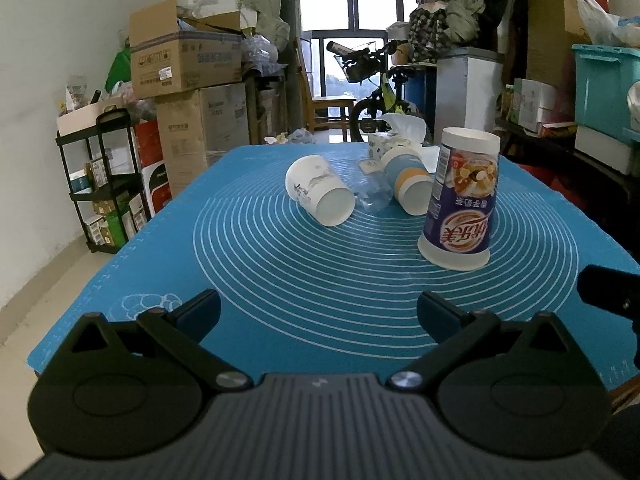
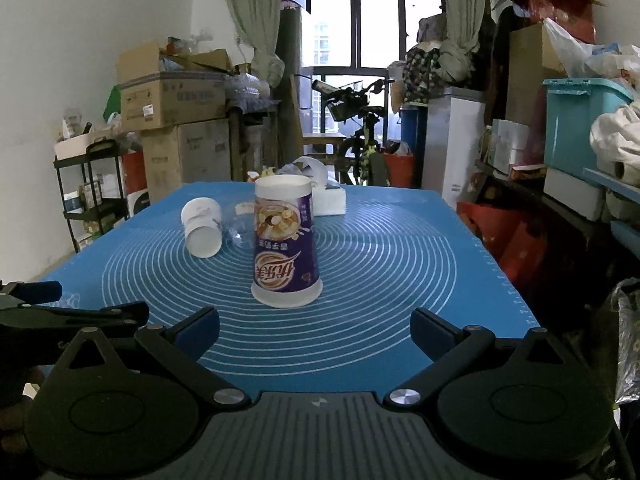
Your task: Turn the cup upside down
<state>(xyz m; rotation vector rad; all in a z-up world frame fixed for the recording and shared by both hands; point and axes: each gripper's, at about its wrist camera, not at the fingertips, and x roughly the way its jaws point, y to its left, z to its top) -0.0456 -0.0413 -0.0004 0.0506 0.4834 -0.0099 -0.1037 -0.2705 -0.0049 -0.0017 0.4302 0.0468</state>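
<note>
Both sets of tongs hang low over the near edge of the blue mat (image 1: 280,280), side by side, each with its fingers spread wide and nothing between them. The left gripper (image 1: 319,312) points toward the middle of the mat; the right gripper (image 2: 315,328) sits just to its right and looks straight at the purple cup (image 2: 286,248). In the right wrist view the left tongs show at the left edge as a dark arm with a blue pad.

The purple cup stands upside down on the mat, wide mouth flat on the surface and its white base on top, the printed label reading inverted. It is a little way ahead of the right tongs and apart from both of them.

Beyond it, toward the left, a white cup (image 1: 318,190) lies on its side with its open mouth turned toward the tongs. Next to that lies a crumpled clear plastic cup (image 1: 374,196), and right of it a blue and orange cup (image 1: 408,184), also on its side, its mouth facing this way. The three lie close together, the clear one between the other two.

At the far edge of the mat sits a tissue pack (image 1: 394,136) with a sheet sticking up, and a white box (image 2: 328,200) just beside it.
</note>
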